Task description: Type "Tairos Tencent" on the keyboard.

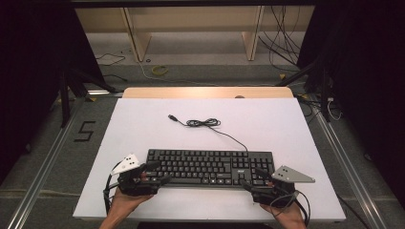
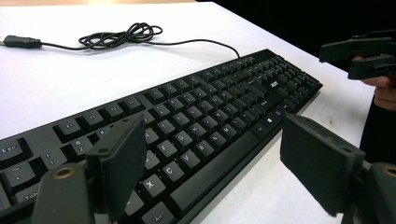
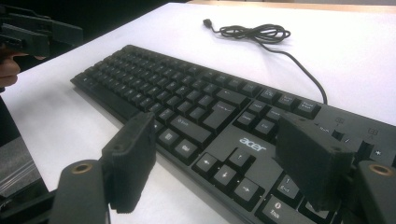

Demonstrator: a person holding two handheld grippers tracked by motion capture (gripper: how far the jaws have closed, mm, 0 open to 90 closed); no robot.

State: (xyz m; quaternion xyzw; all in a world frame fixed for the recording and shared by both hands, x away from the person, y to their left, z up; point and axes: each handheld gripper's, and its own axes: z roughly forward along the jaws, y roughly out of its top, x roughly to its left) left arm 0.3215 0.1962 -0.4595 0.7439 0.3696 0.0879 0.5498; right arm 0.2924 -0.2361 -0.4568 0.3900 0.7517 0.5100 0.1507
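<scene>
Left tool [image 1: 159, 172]: jaws standing wide apart with flat, ribbed black pads, gripping nothing, hovering over the keyboard's left end.
Right tool [image 1: 251, 178]: jaws gaping equally wide, empty, hanging over the right end near the arrow keys.
Keyboard [image 1: 210, 167]: long matte black plastic slab, lying flat near the front of the white bench [image 1: 143, 119].
Cable [image 1: 205, 123]: thin, black, lying partly coiled behind the keyboard.

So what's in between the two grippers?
The black keyboard lies between the left gripper and the right gripper, one at each end. The high view shows it; both stand with open jaws.
</scene>
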